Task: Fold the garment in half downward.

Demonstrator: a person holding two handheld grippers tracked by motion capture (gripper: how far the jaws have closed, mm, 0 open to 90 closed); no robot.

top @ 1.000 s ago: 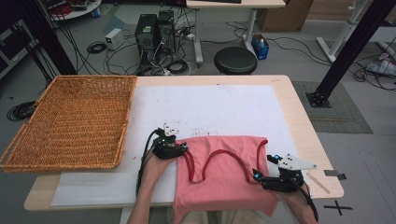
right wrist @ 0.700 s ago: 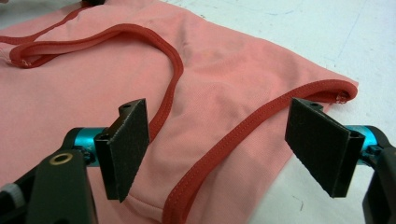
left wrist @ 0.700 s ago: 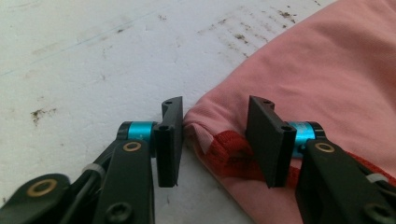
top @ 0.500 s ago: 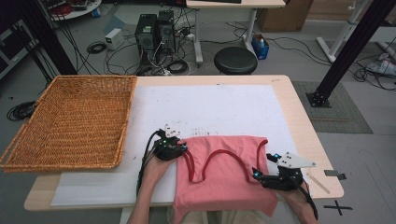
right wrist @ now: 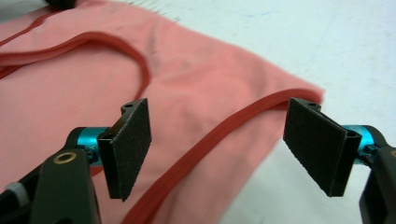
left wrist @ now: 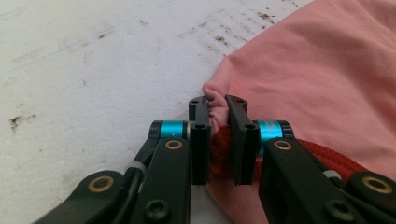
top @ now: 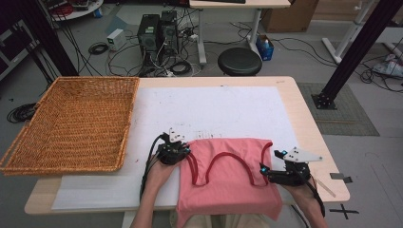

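1. Lying flat at the table's (top: 304,118) near edge: pink top (top: 228,178), soft, light, limp.
2. Left gripper (left wrist: 217,140): jaws just closing, pinching the shoulder's bunched cloth.
3. Right gripper (right wrist: 219,149): jaws wide, straddling red trim (right wrist: 243,116); grip there.

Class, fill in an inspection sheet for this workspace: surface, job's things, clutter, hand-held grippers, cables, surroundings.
Surface: wooden table under a smudged white mat.
Job's things: pink tank top flat at the near edge, hem hanging over it.
Clutter: empty wicker basket at left.
Grippers: left hand-held gripper, jaws just closing, pinches a strap corner; right hand-held gripper open, straddling the red trim.
Cables: tangled on the floor.
Surroundings: computer towers, stool.
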